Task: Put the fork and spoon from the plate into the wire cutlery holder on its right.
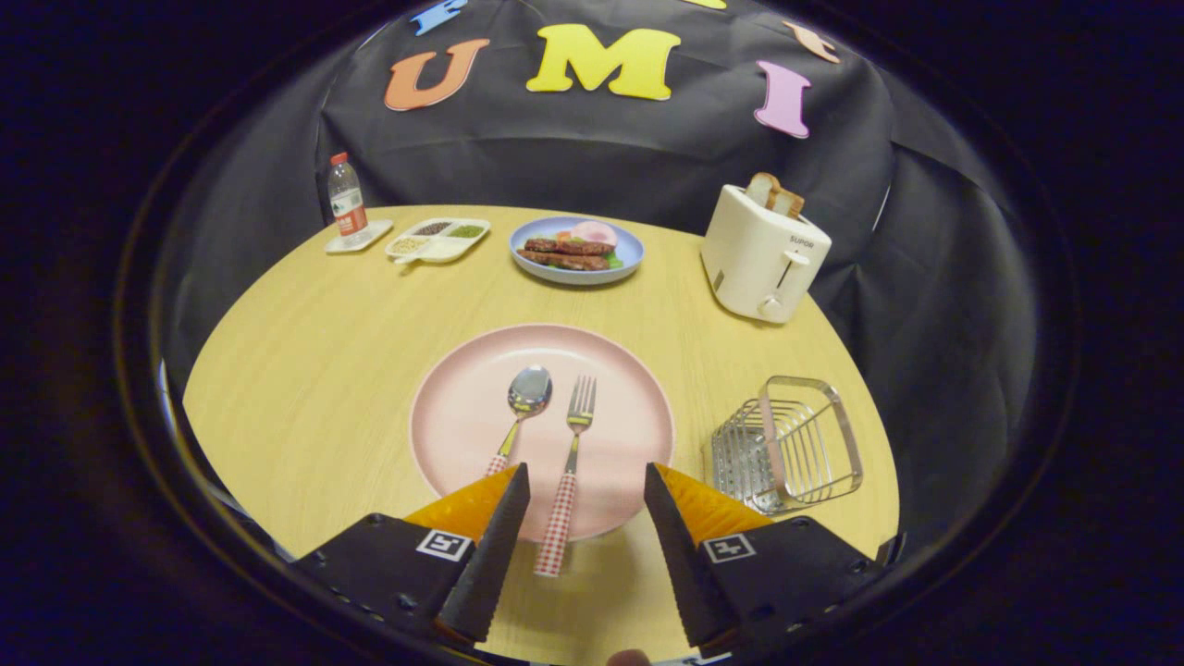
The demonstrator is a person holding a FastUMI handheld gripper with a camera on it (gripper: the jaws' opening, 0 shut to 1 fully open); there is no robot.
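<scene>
A hand-held two-finger gripper (585,499) hangs over the near edge of a round, pale wooden table (305,370), its jaws spread wide and closed on nothing. Between the fingers lies the red-and-white checked handle of a metal fork (569,472), its end jutting past the near rim of a round pink plate (462,416) and its tines pointing away toward the middle of the plate. Just beside the fork, on its left, a metal spoon with a matching checked handle (520,412) rests on the same plate, bowl up and pointing away, the lower part of its handle hidden behind the left finger. To the right of the plate, near it but not touching, stands a silver wire cutlery holder with a pinkish frame (791,444), its open top tilted toward the camera and nothing visible inside it. Beyond the plate, toward the far side of the table, a blue plate (629,259) carries brown strips of food, a pink slice and some green. To its left sits a white divided tray (437,240) with small portions in its compartments, and farther left a clear plastic bottle with a red cap and red label (347,199) stands upright on a small white coaster (370,236). At the far right a cream two-slot toaster (763,254) holds slices of bread (775,194) standing in its slots.
</scene>
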